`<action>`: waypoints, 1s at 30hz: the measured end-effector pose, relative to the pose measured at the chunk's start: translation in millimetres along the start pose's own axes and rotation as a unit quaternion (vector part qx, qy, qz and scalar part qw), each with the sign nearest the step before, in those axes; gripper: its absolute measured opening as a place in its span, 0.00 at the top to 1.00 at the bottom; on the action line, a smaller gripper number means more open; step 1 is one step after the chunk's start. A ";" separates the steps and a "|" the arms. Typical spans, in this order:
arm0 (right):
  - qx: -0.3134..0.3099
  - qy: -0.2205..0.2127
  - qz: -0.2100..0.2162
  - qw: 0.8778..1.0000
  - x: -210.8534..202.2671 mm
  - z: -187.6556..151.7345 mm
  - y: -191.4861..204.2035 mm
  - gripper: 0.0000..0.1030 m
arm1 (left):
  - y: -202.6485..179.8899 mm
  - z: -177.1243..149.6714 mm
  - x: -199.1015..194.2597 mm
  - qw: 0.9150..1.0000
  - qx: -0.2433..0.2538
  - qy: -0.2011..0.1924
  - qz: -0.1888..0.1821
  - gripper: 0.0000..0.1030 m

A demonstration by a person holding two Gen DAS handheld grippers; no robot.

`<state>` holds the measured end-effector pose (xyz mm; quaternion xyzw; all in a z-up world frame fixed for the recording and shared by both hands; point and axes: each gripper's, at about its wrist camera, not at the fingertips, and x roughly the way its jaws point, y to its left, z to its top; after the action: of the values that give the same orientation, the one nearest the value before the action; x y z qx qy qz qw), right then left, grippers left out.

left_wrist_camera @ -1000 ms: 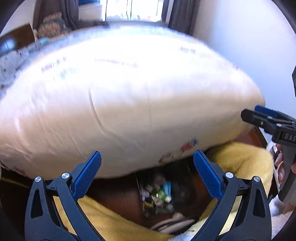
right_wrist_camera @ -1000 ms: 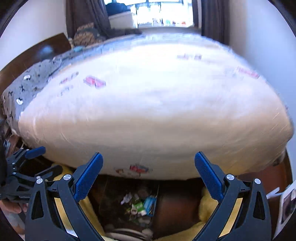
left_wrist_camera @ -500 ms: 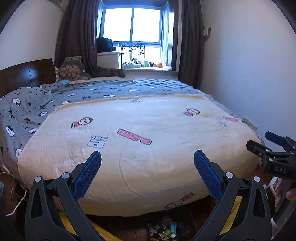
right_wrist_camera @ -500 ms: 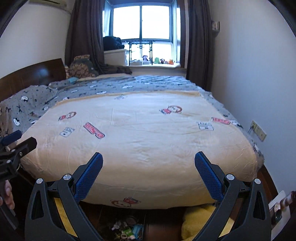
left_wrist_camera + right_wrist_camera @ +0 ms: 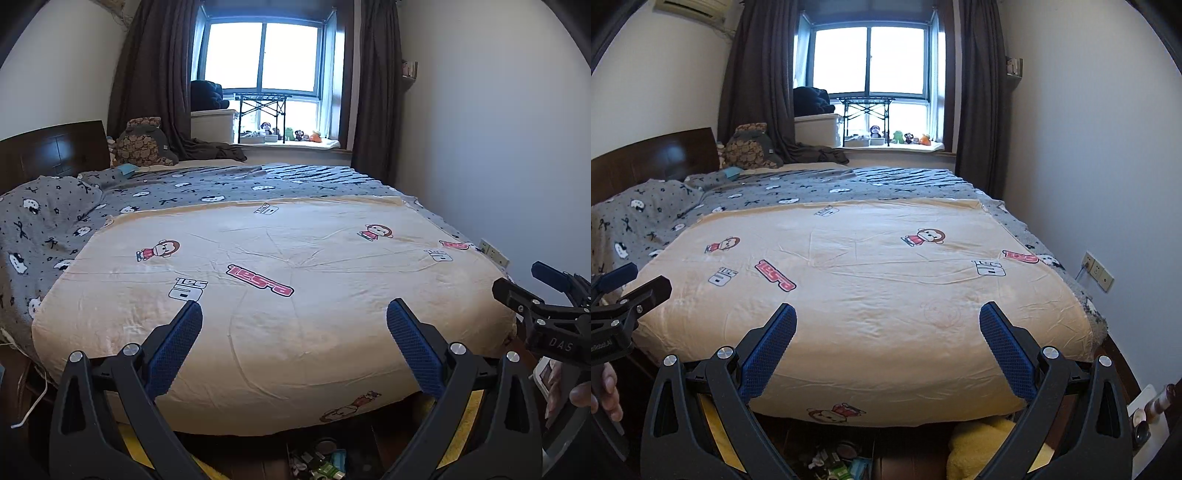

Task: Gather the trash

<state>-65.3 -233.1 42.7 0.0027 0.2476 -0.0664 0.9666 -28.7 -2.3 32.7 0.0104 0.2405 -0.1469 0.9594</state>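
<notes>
Now you have tipped both cameras up, so the big bed (image 5: 295,295) with its cream blanket (image 5: 868,288) fills the middle of each view, sharp and clear, where a second ago it was a blur pressed close. Your left gripper (image 5: 293,332) and your right gripper (image 5: 886,334) are both spread wide with nothing between their blue pads (image 5: 177,347). The trash (image 5: 319,463) has slid almost out of sight: a small pile of wrappers on the dark floor at the very bottom middle of the left view, and at the bottom middle of the right view too (image 5: 838,461), next to a yellow fluffy thing (image 5: 990,443). So you are farther from the trash, and I think you must tip back down before you can pick any up.
</notes>
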 end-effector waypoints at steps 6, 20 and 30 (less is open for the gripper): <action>-0.001 -0.001 0.001 1.000 -0.2 -0.6 1.2 0.03 | -0.1 -0.2 -3.4 1.000 -0.004 -0.005 0.001 0.08; -0.004 0.001 0.003 1.000 -0.5 -1.1 6.5 0.03 | 3.9 0.3 -4.5 1.000 -0.010 -0.010 0.008 0.08; -0.001 -0.005 0.005 1.000 -4.7 0.4 8.8 0.03 | 3.3 -0.9 -5.9 1.000 -0.008 -0.011 0.007 0.08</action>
<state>-68.1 -223.9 45.1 0.0022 0.2433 -0.0615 0.9680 -33.1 2.6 34.5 0.0025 0.2306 -0.1382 0.9632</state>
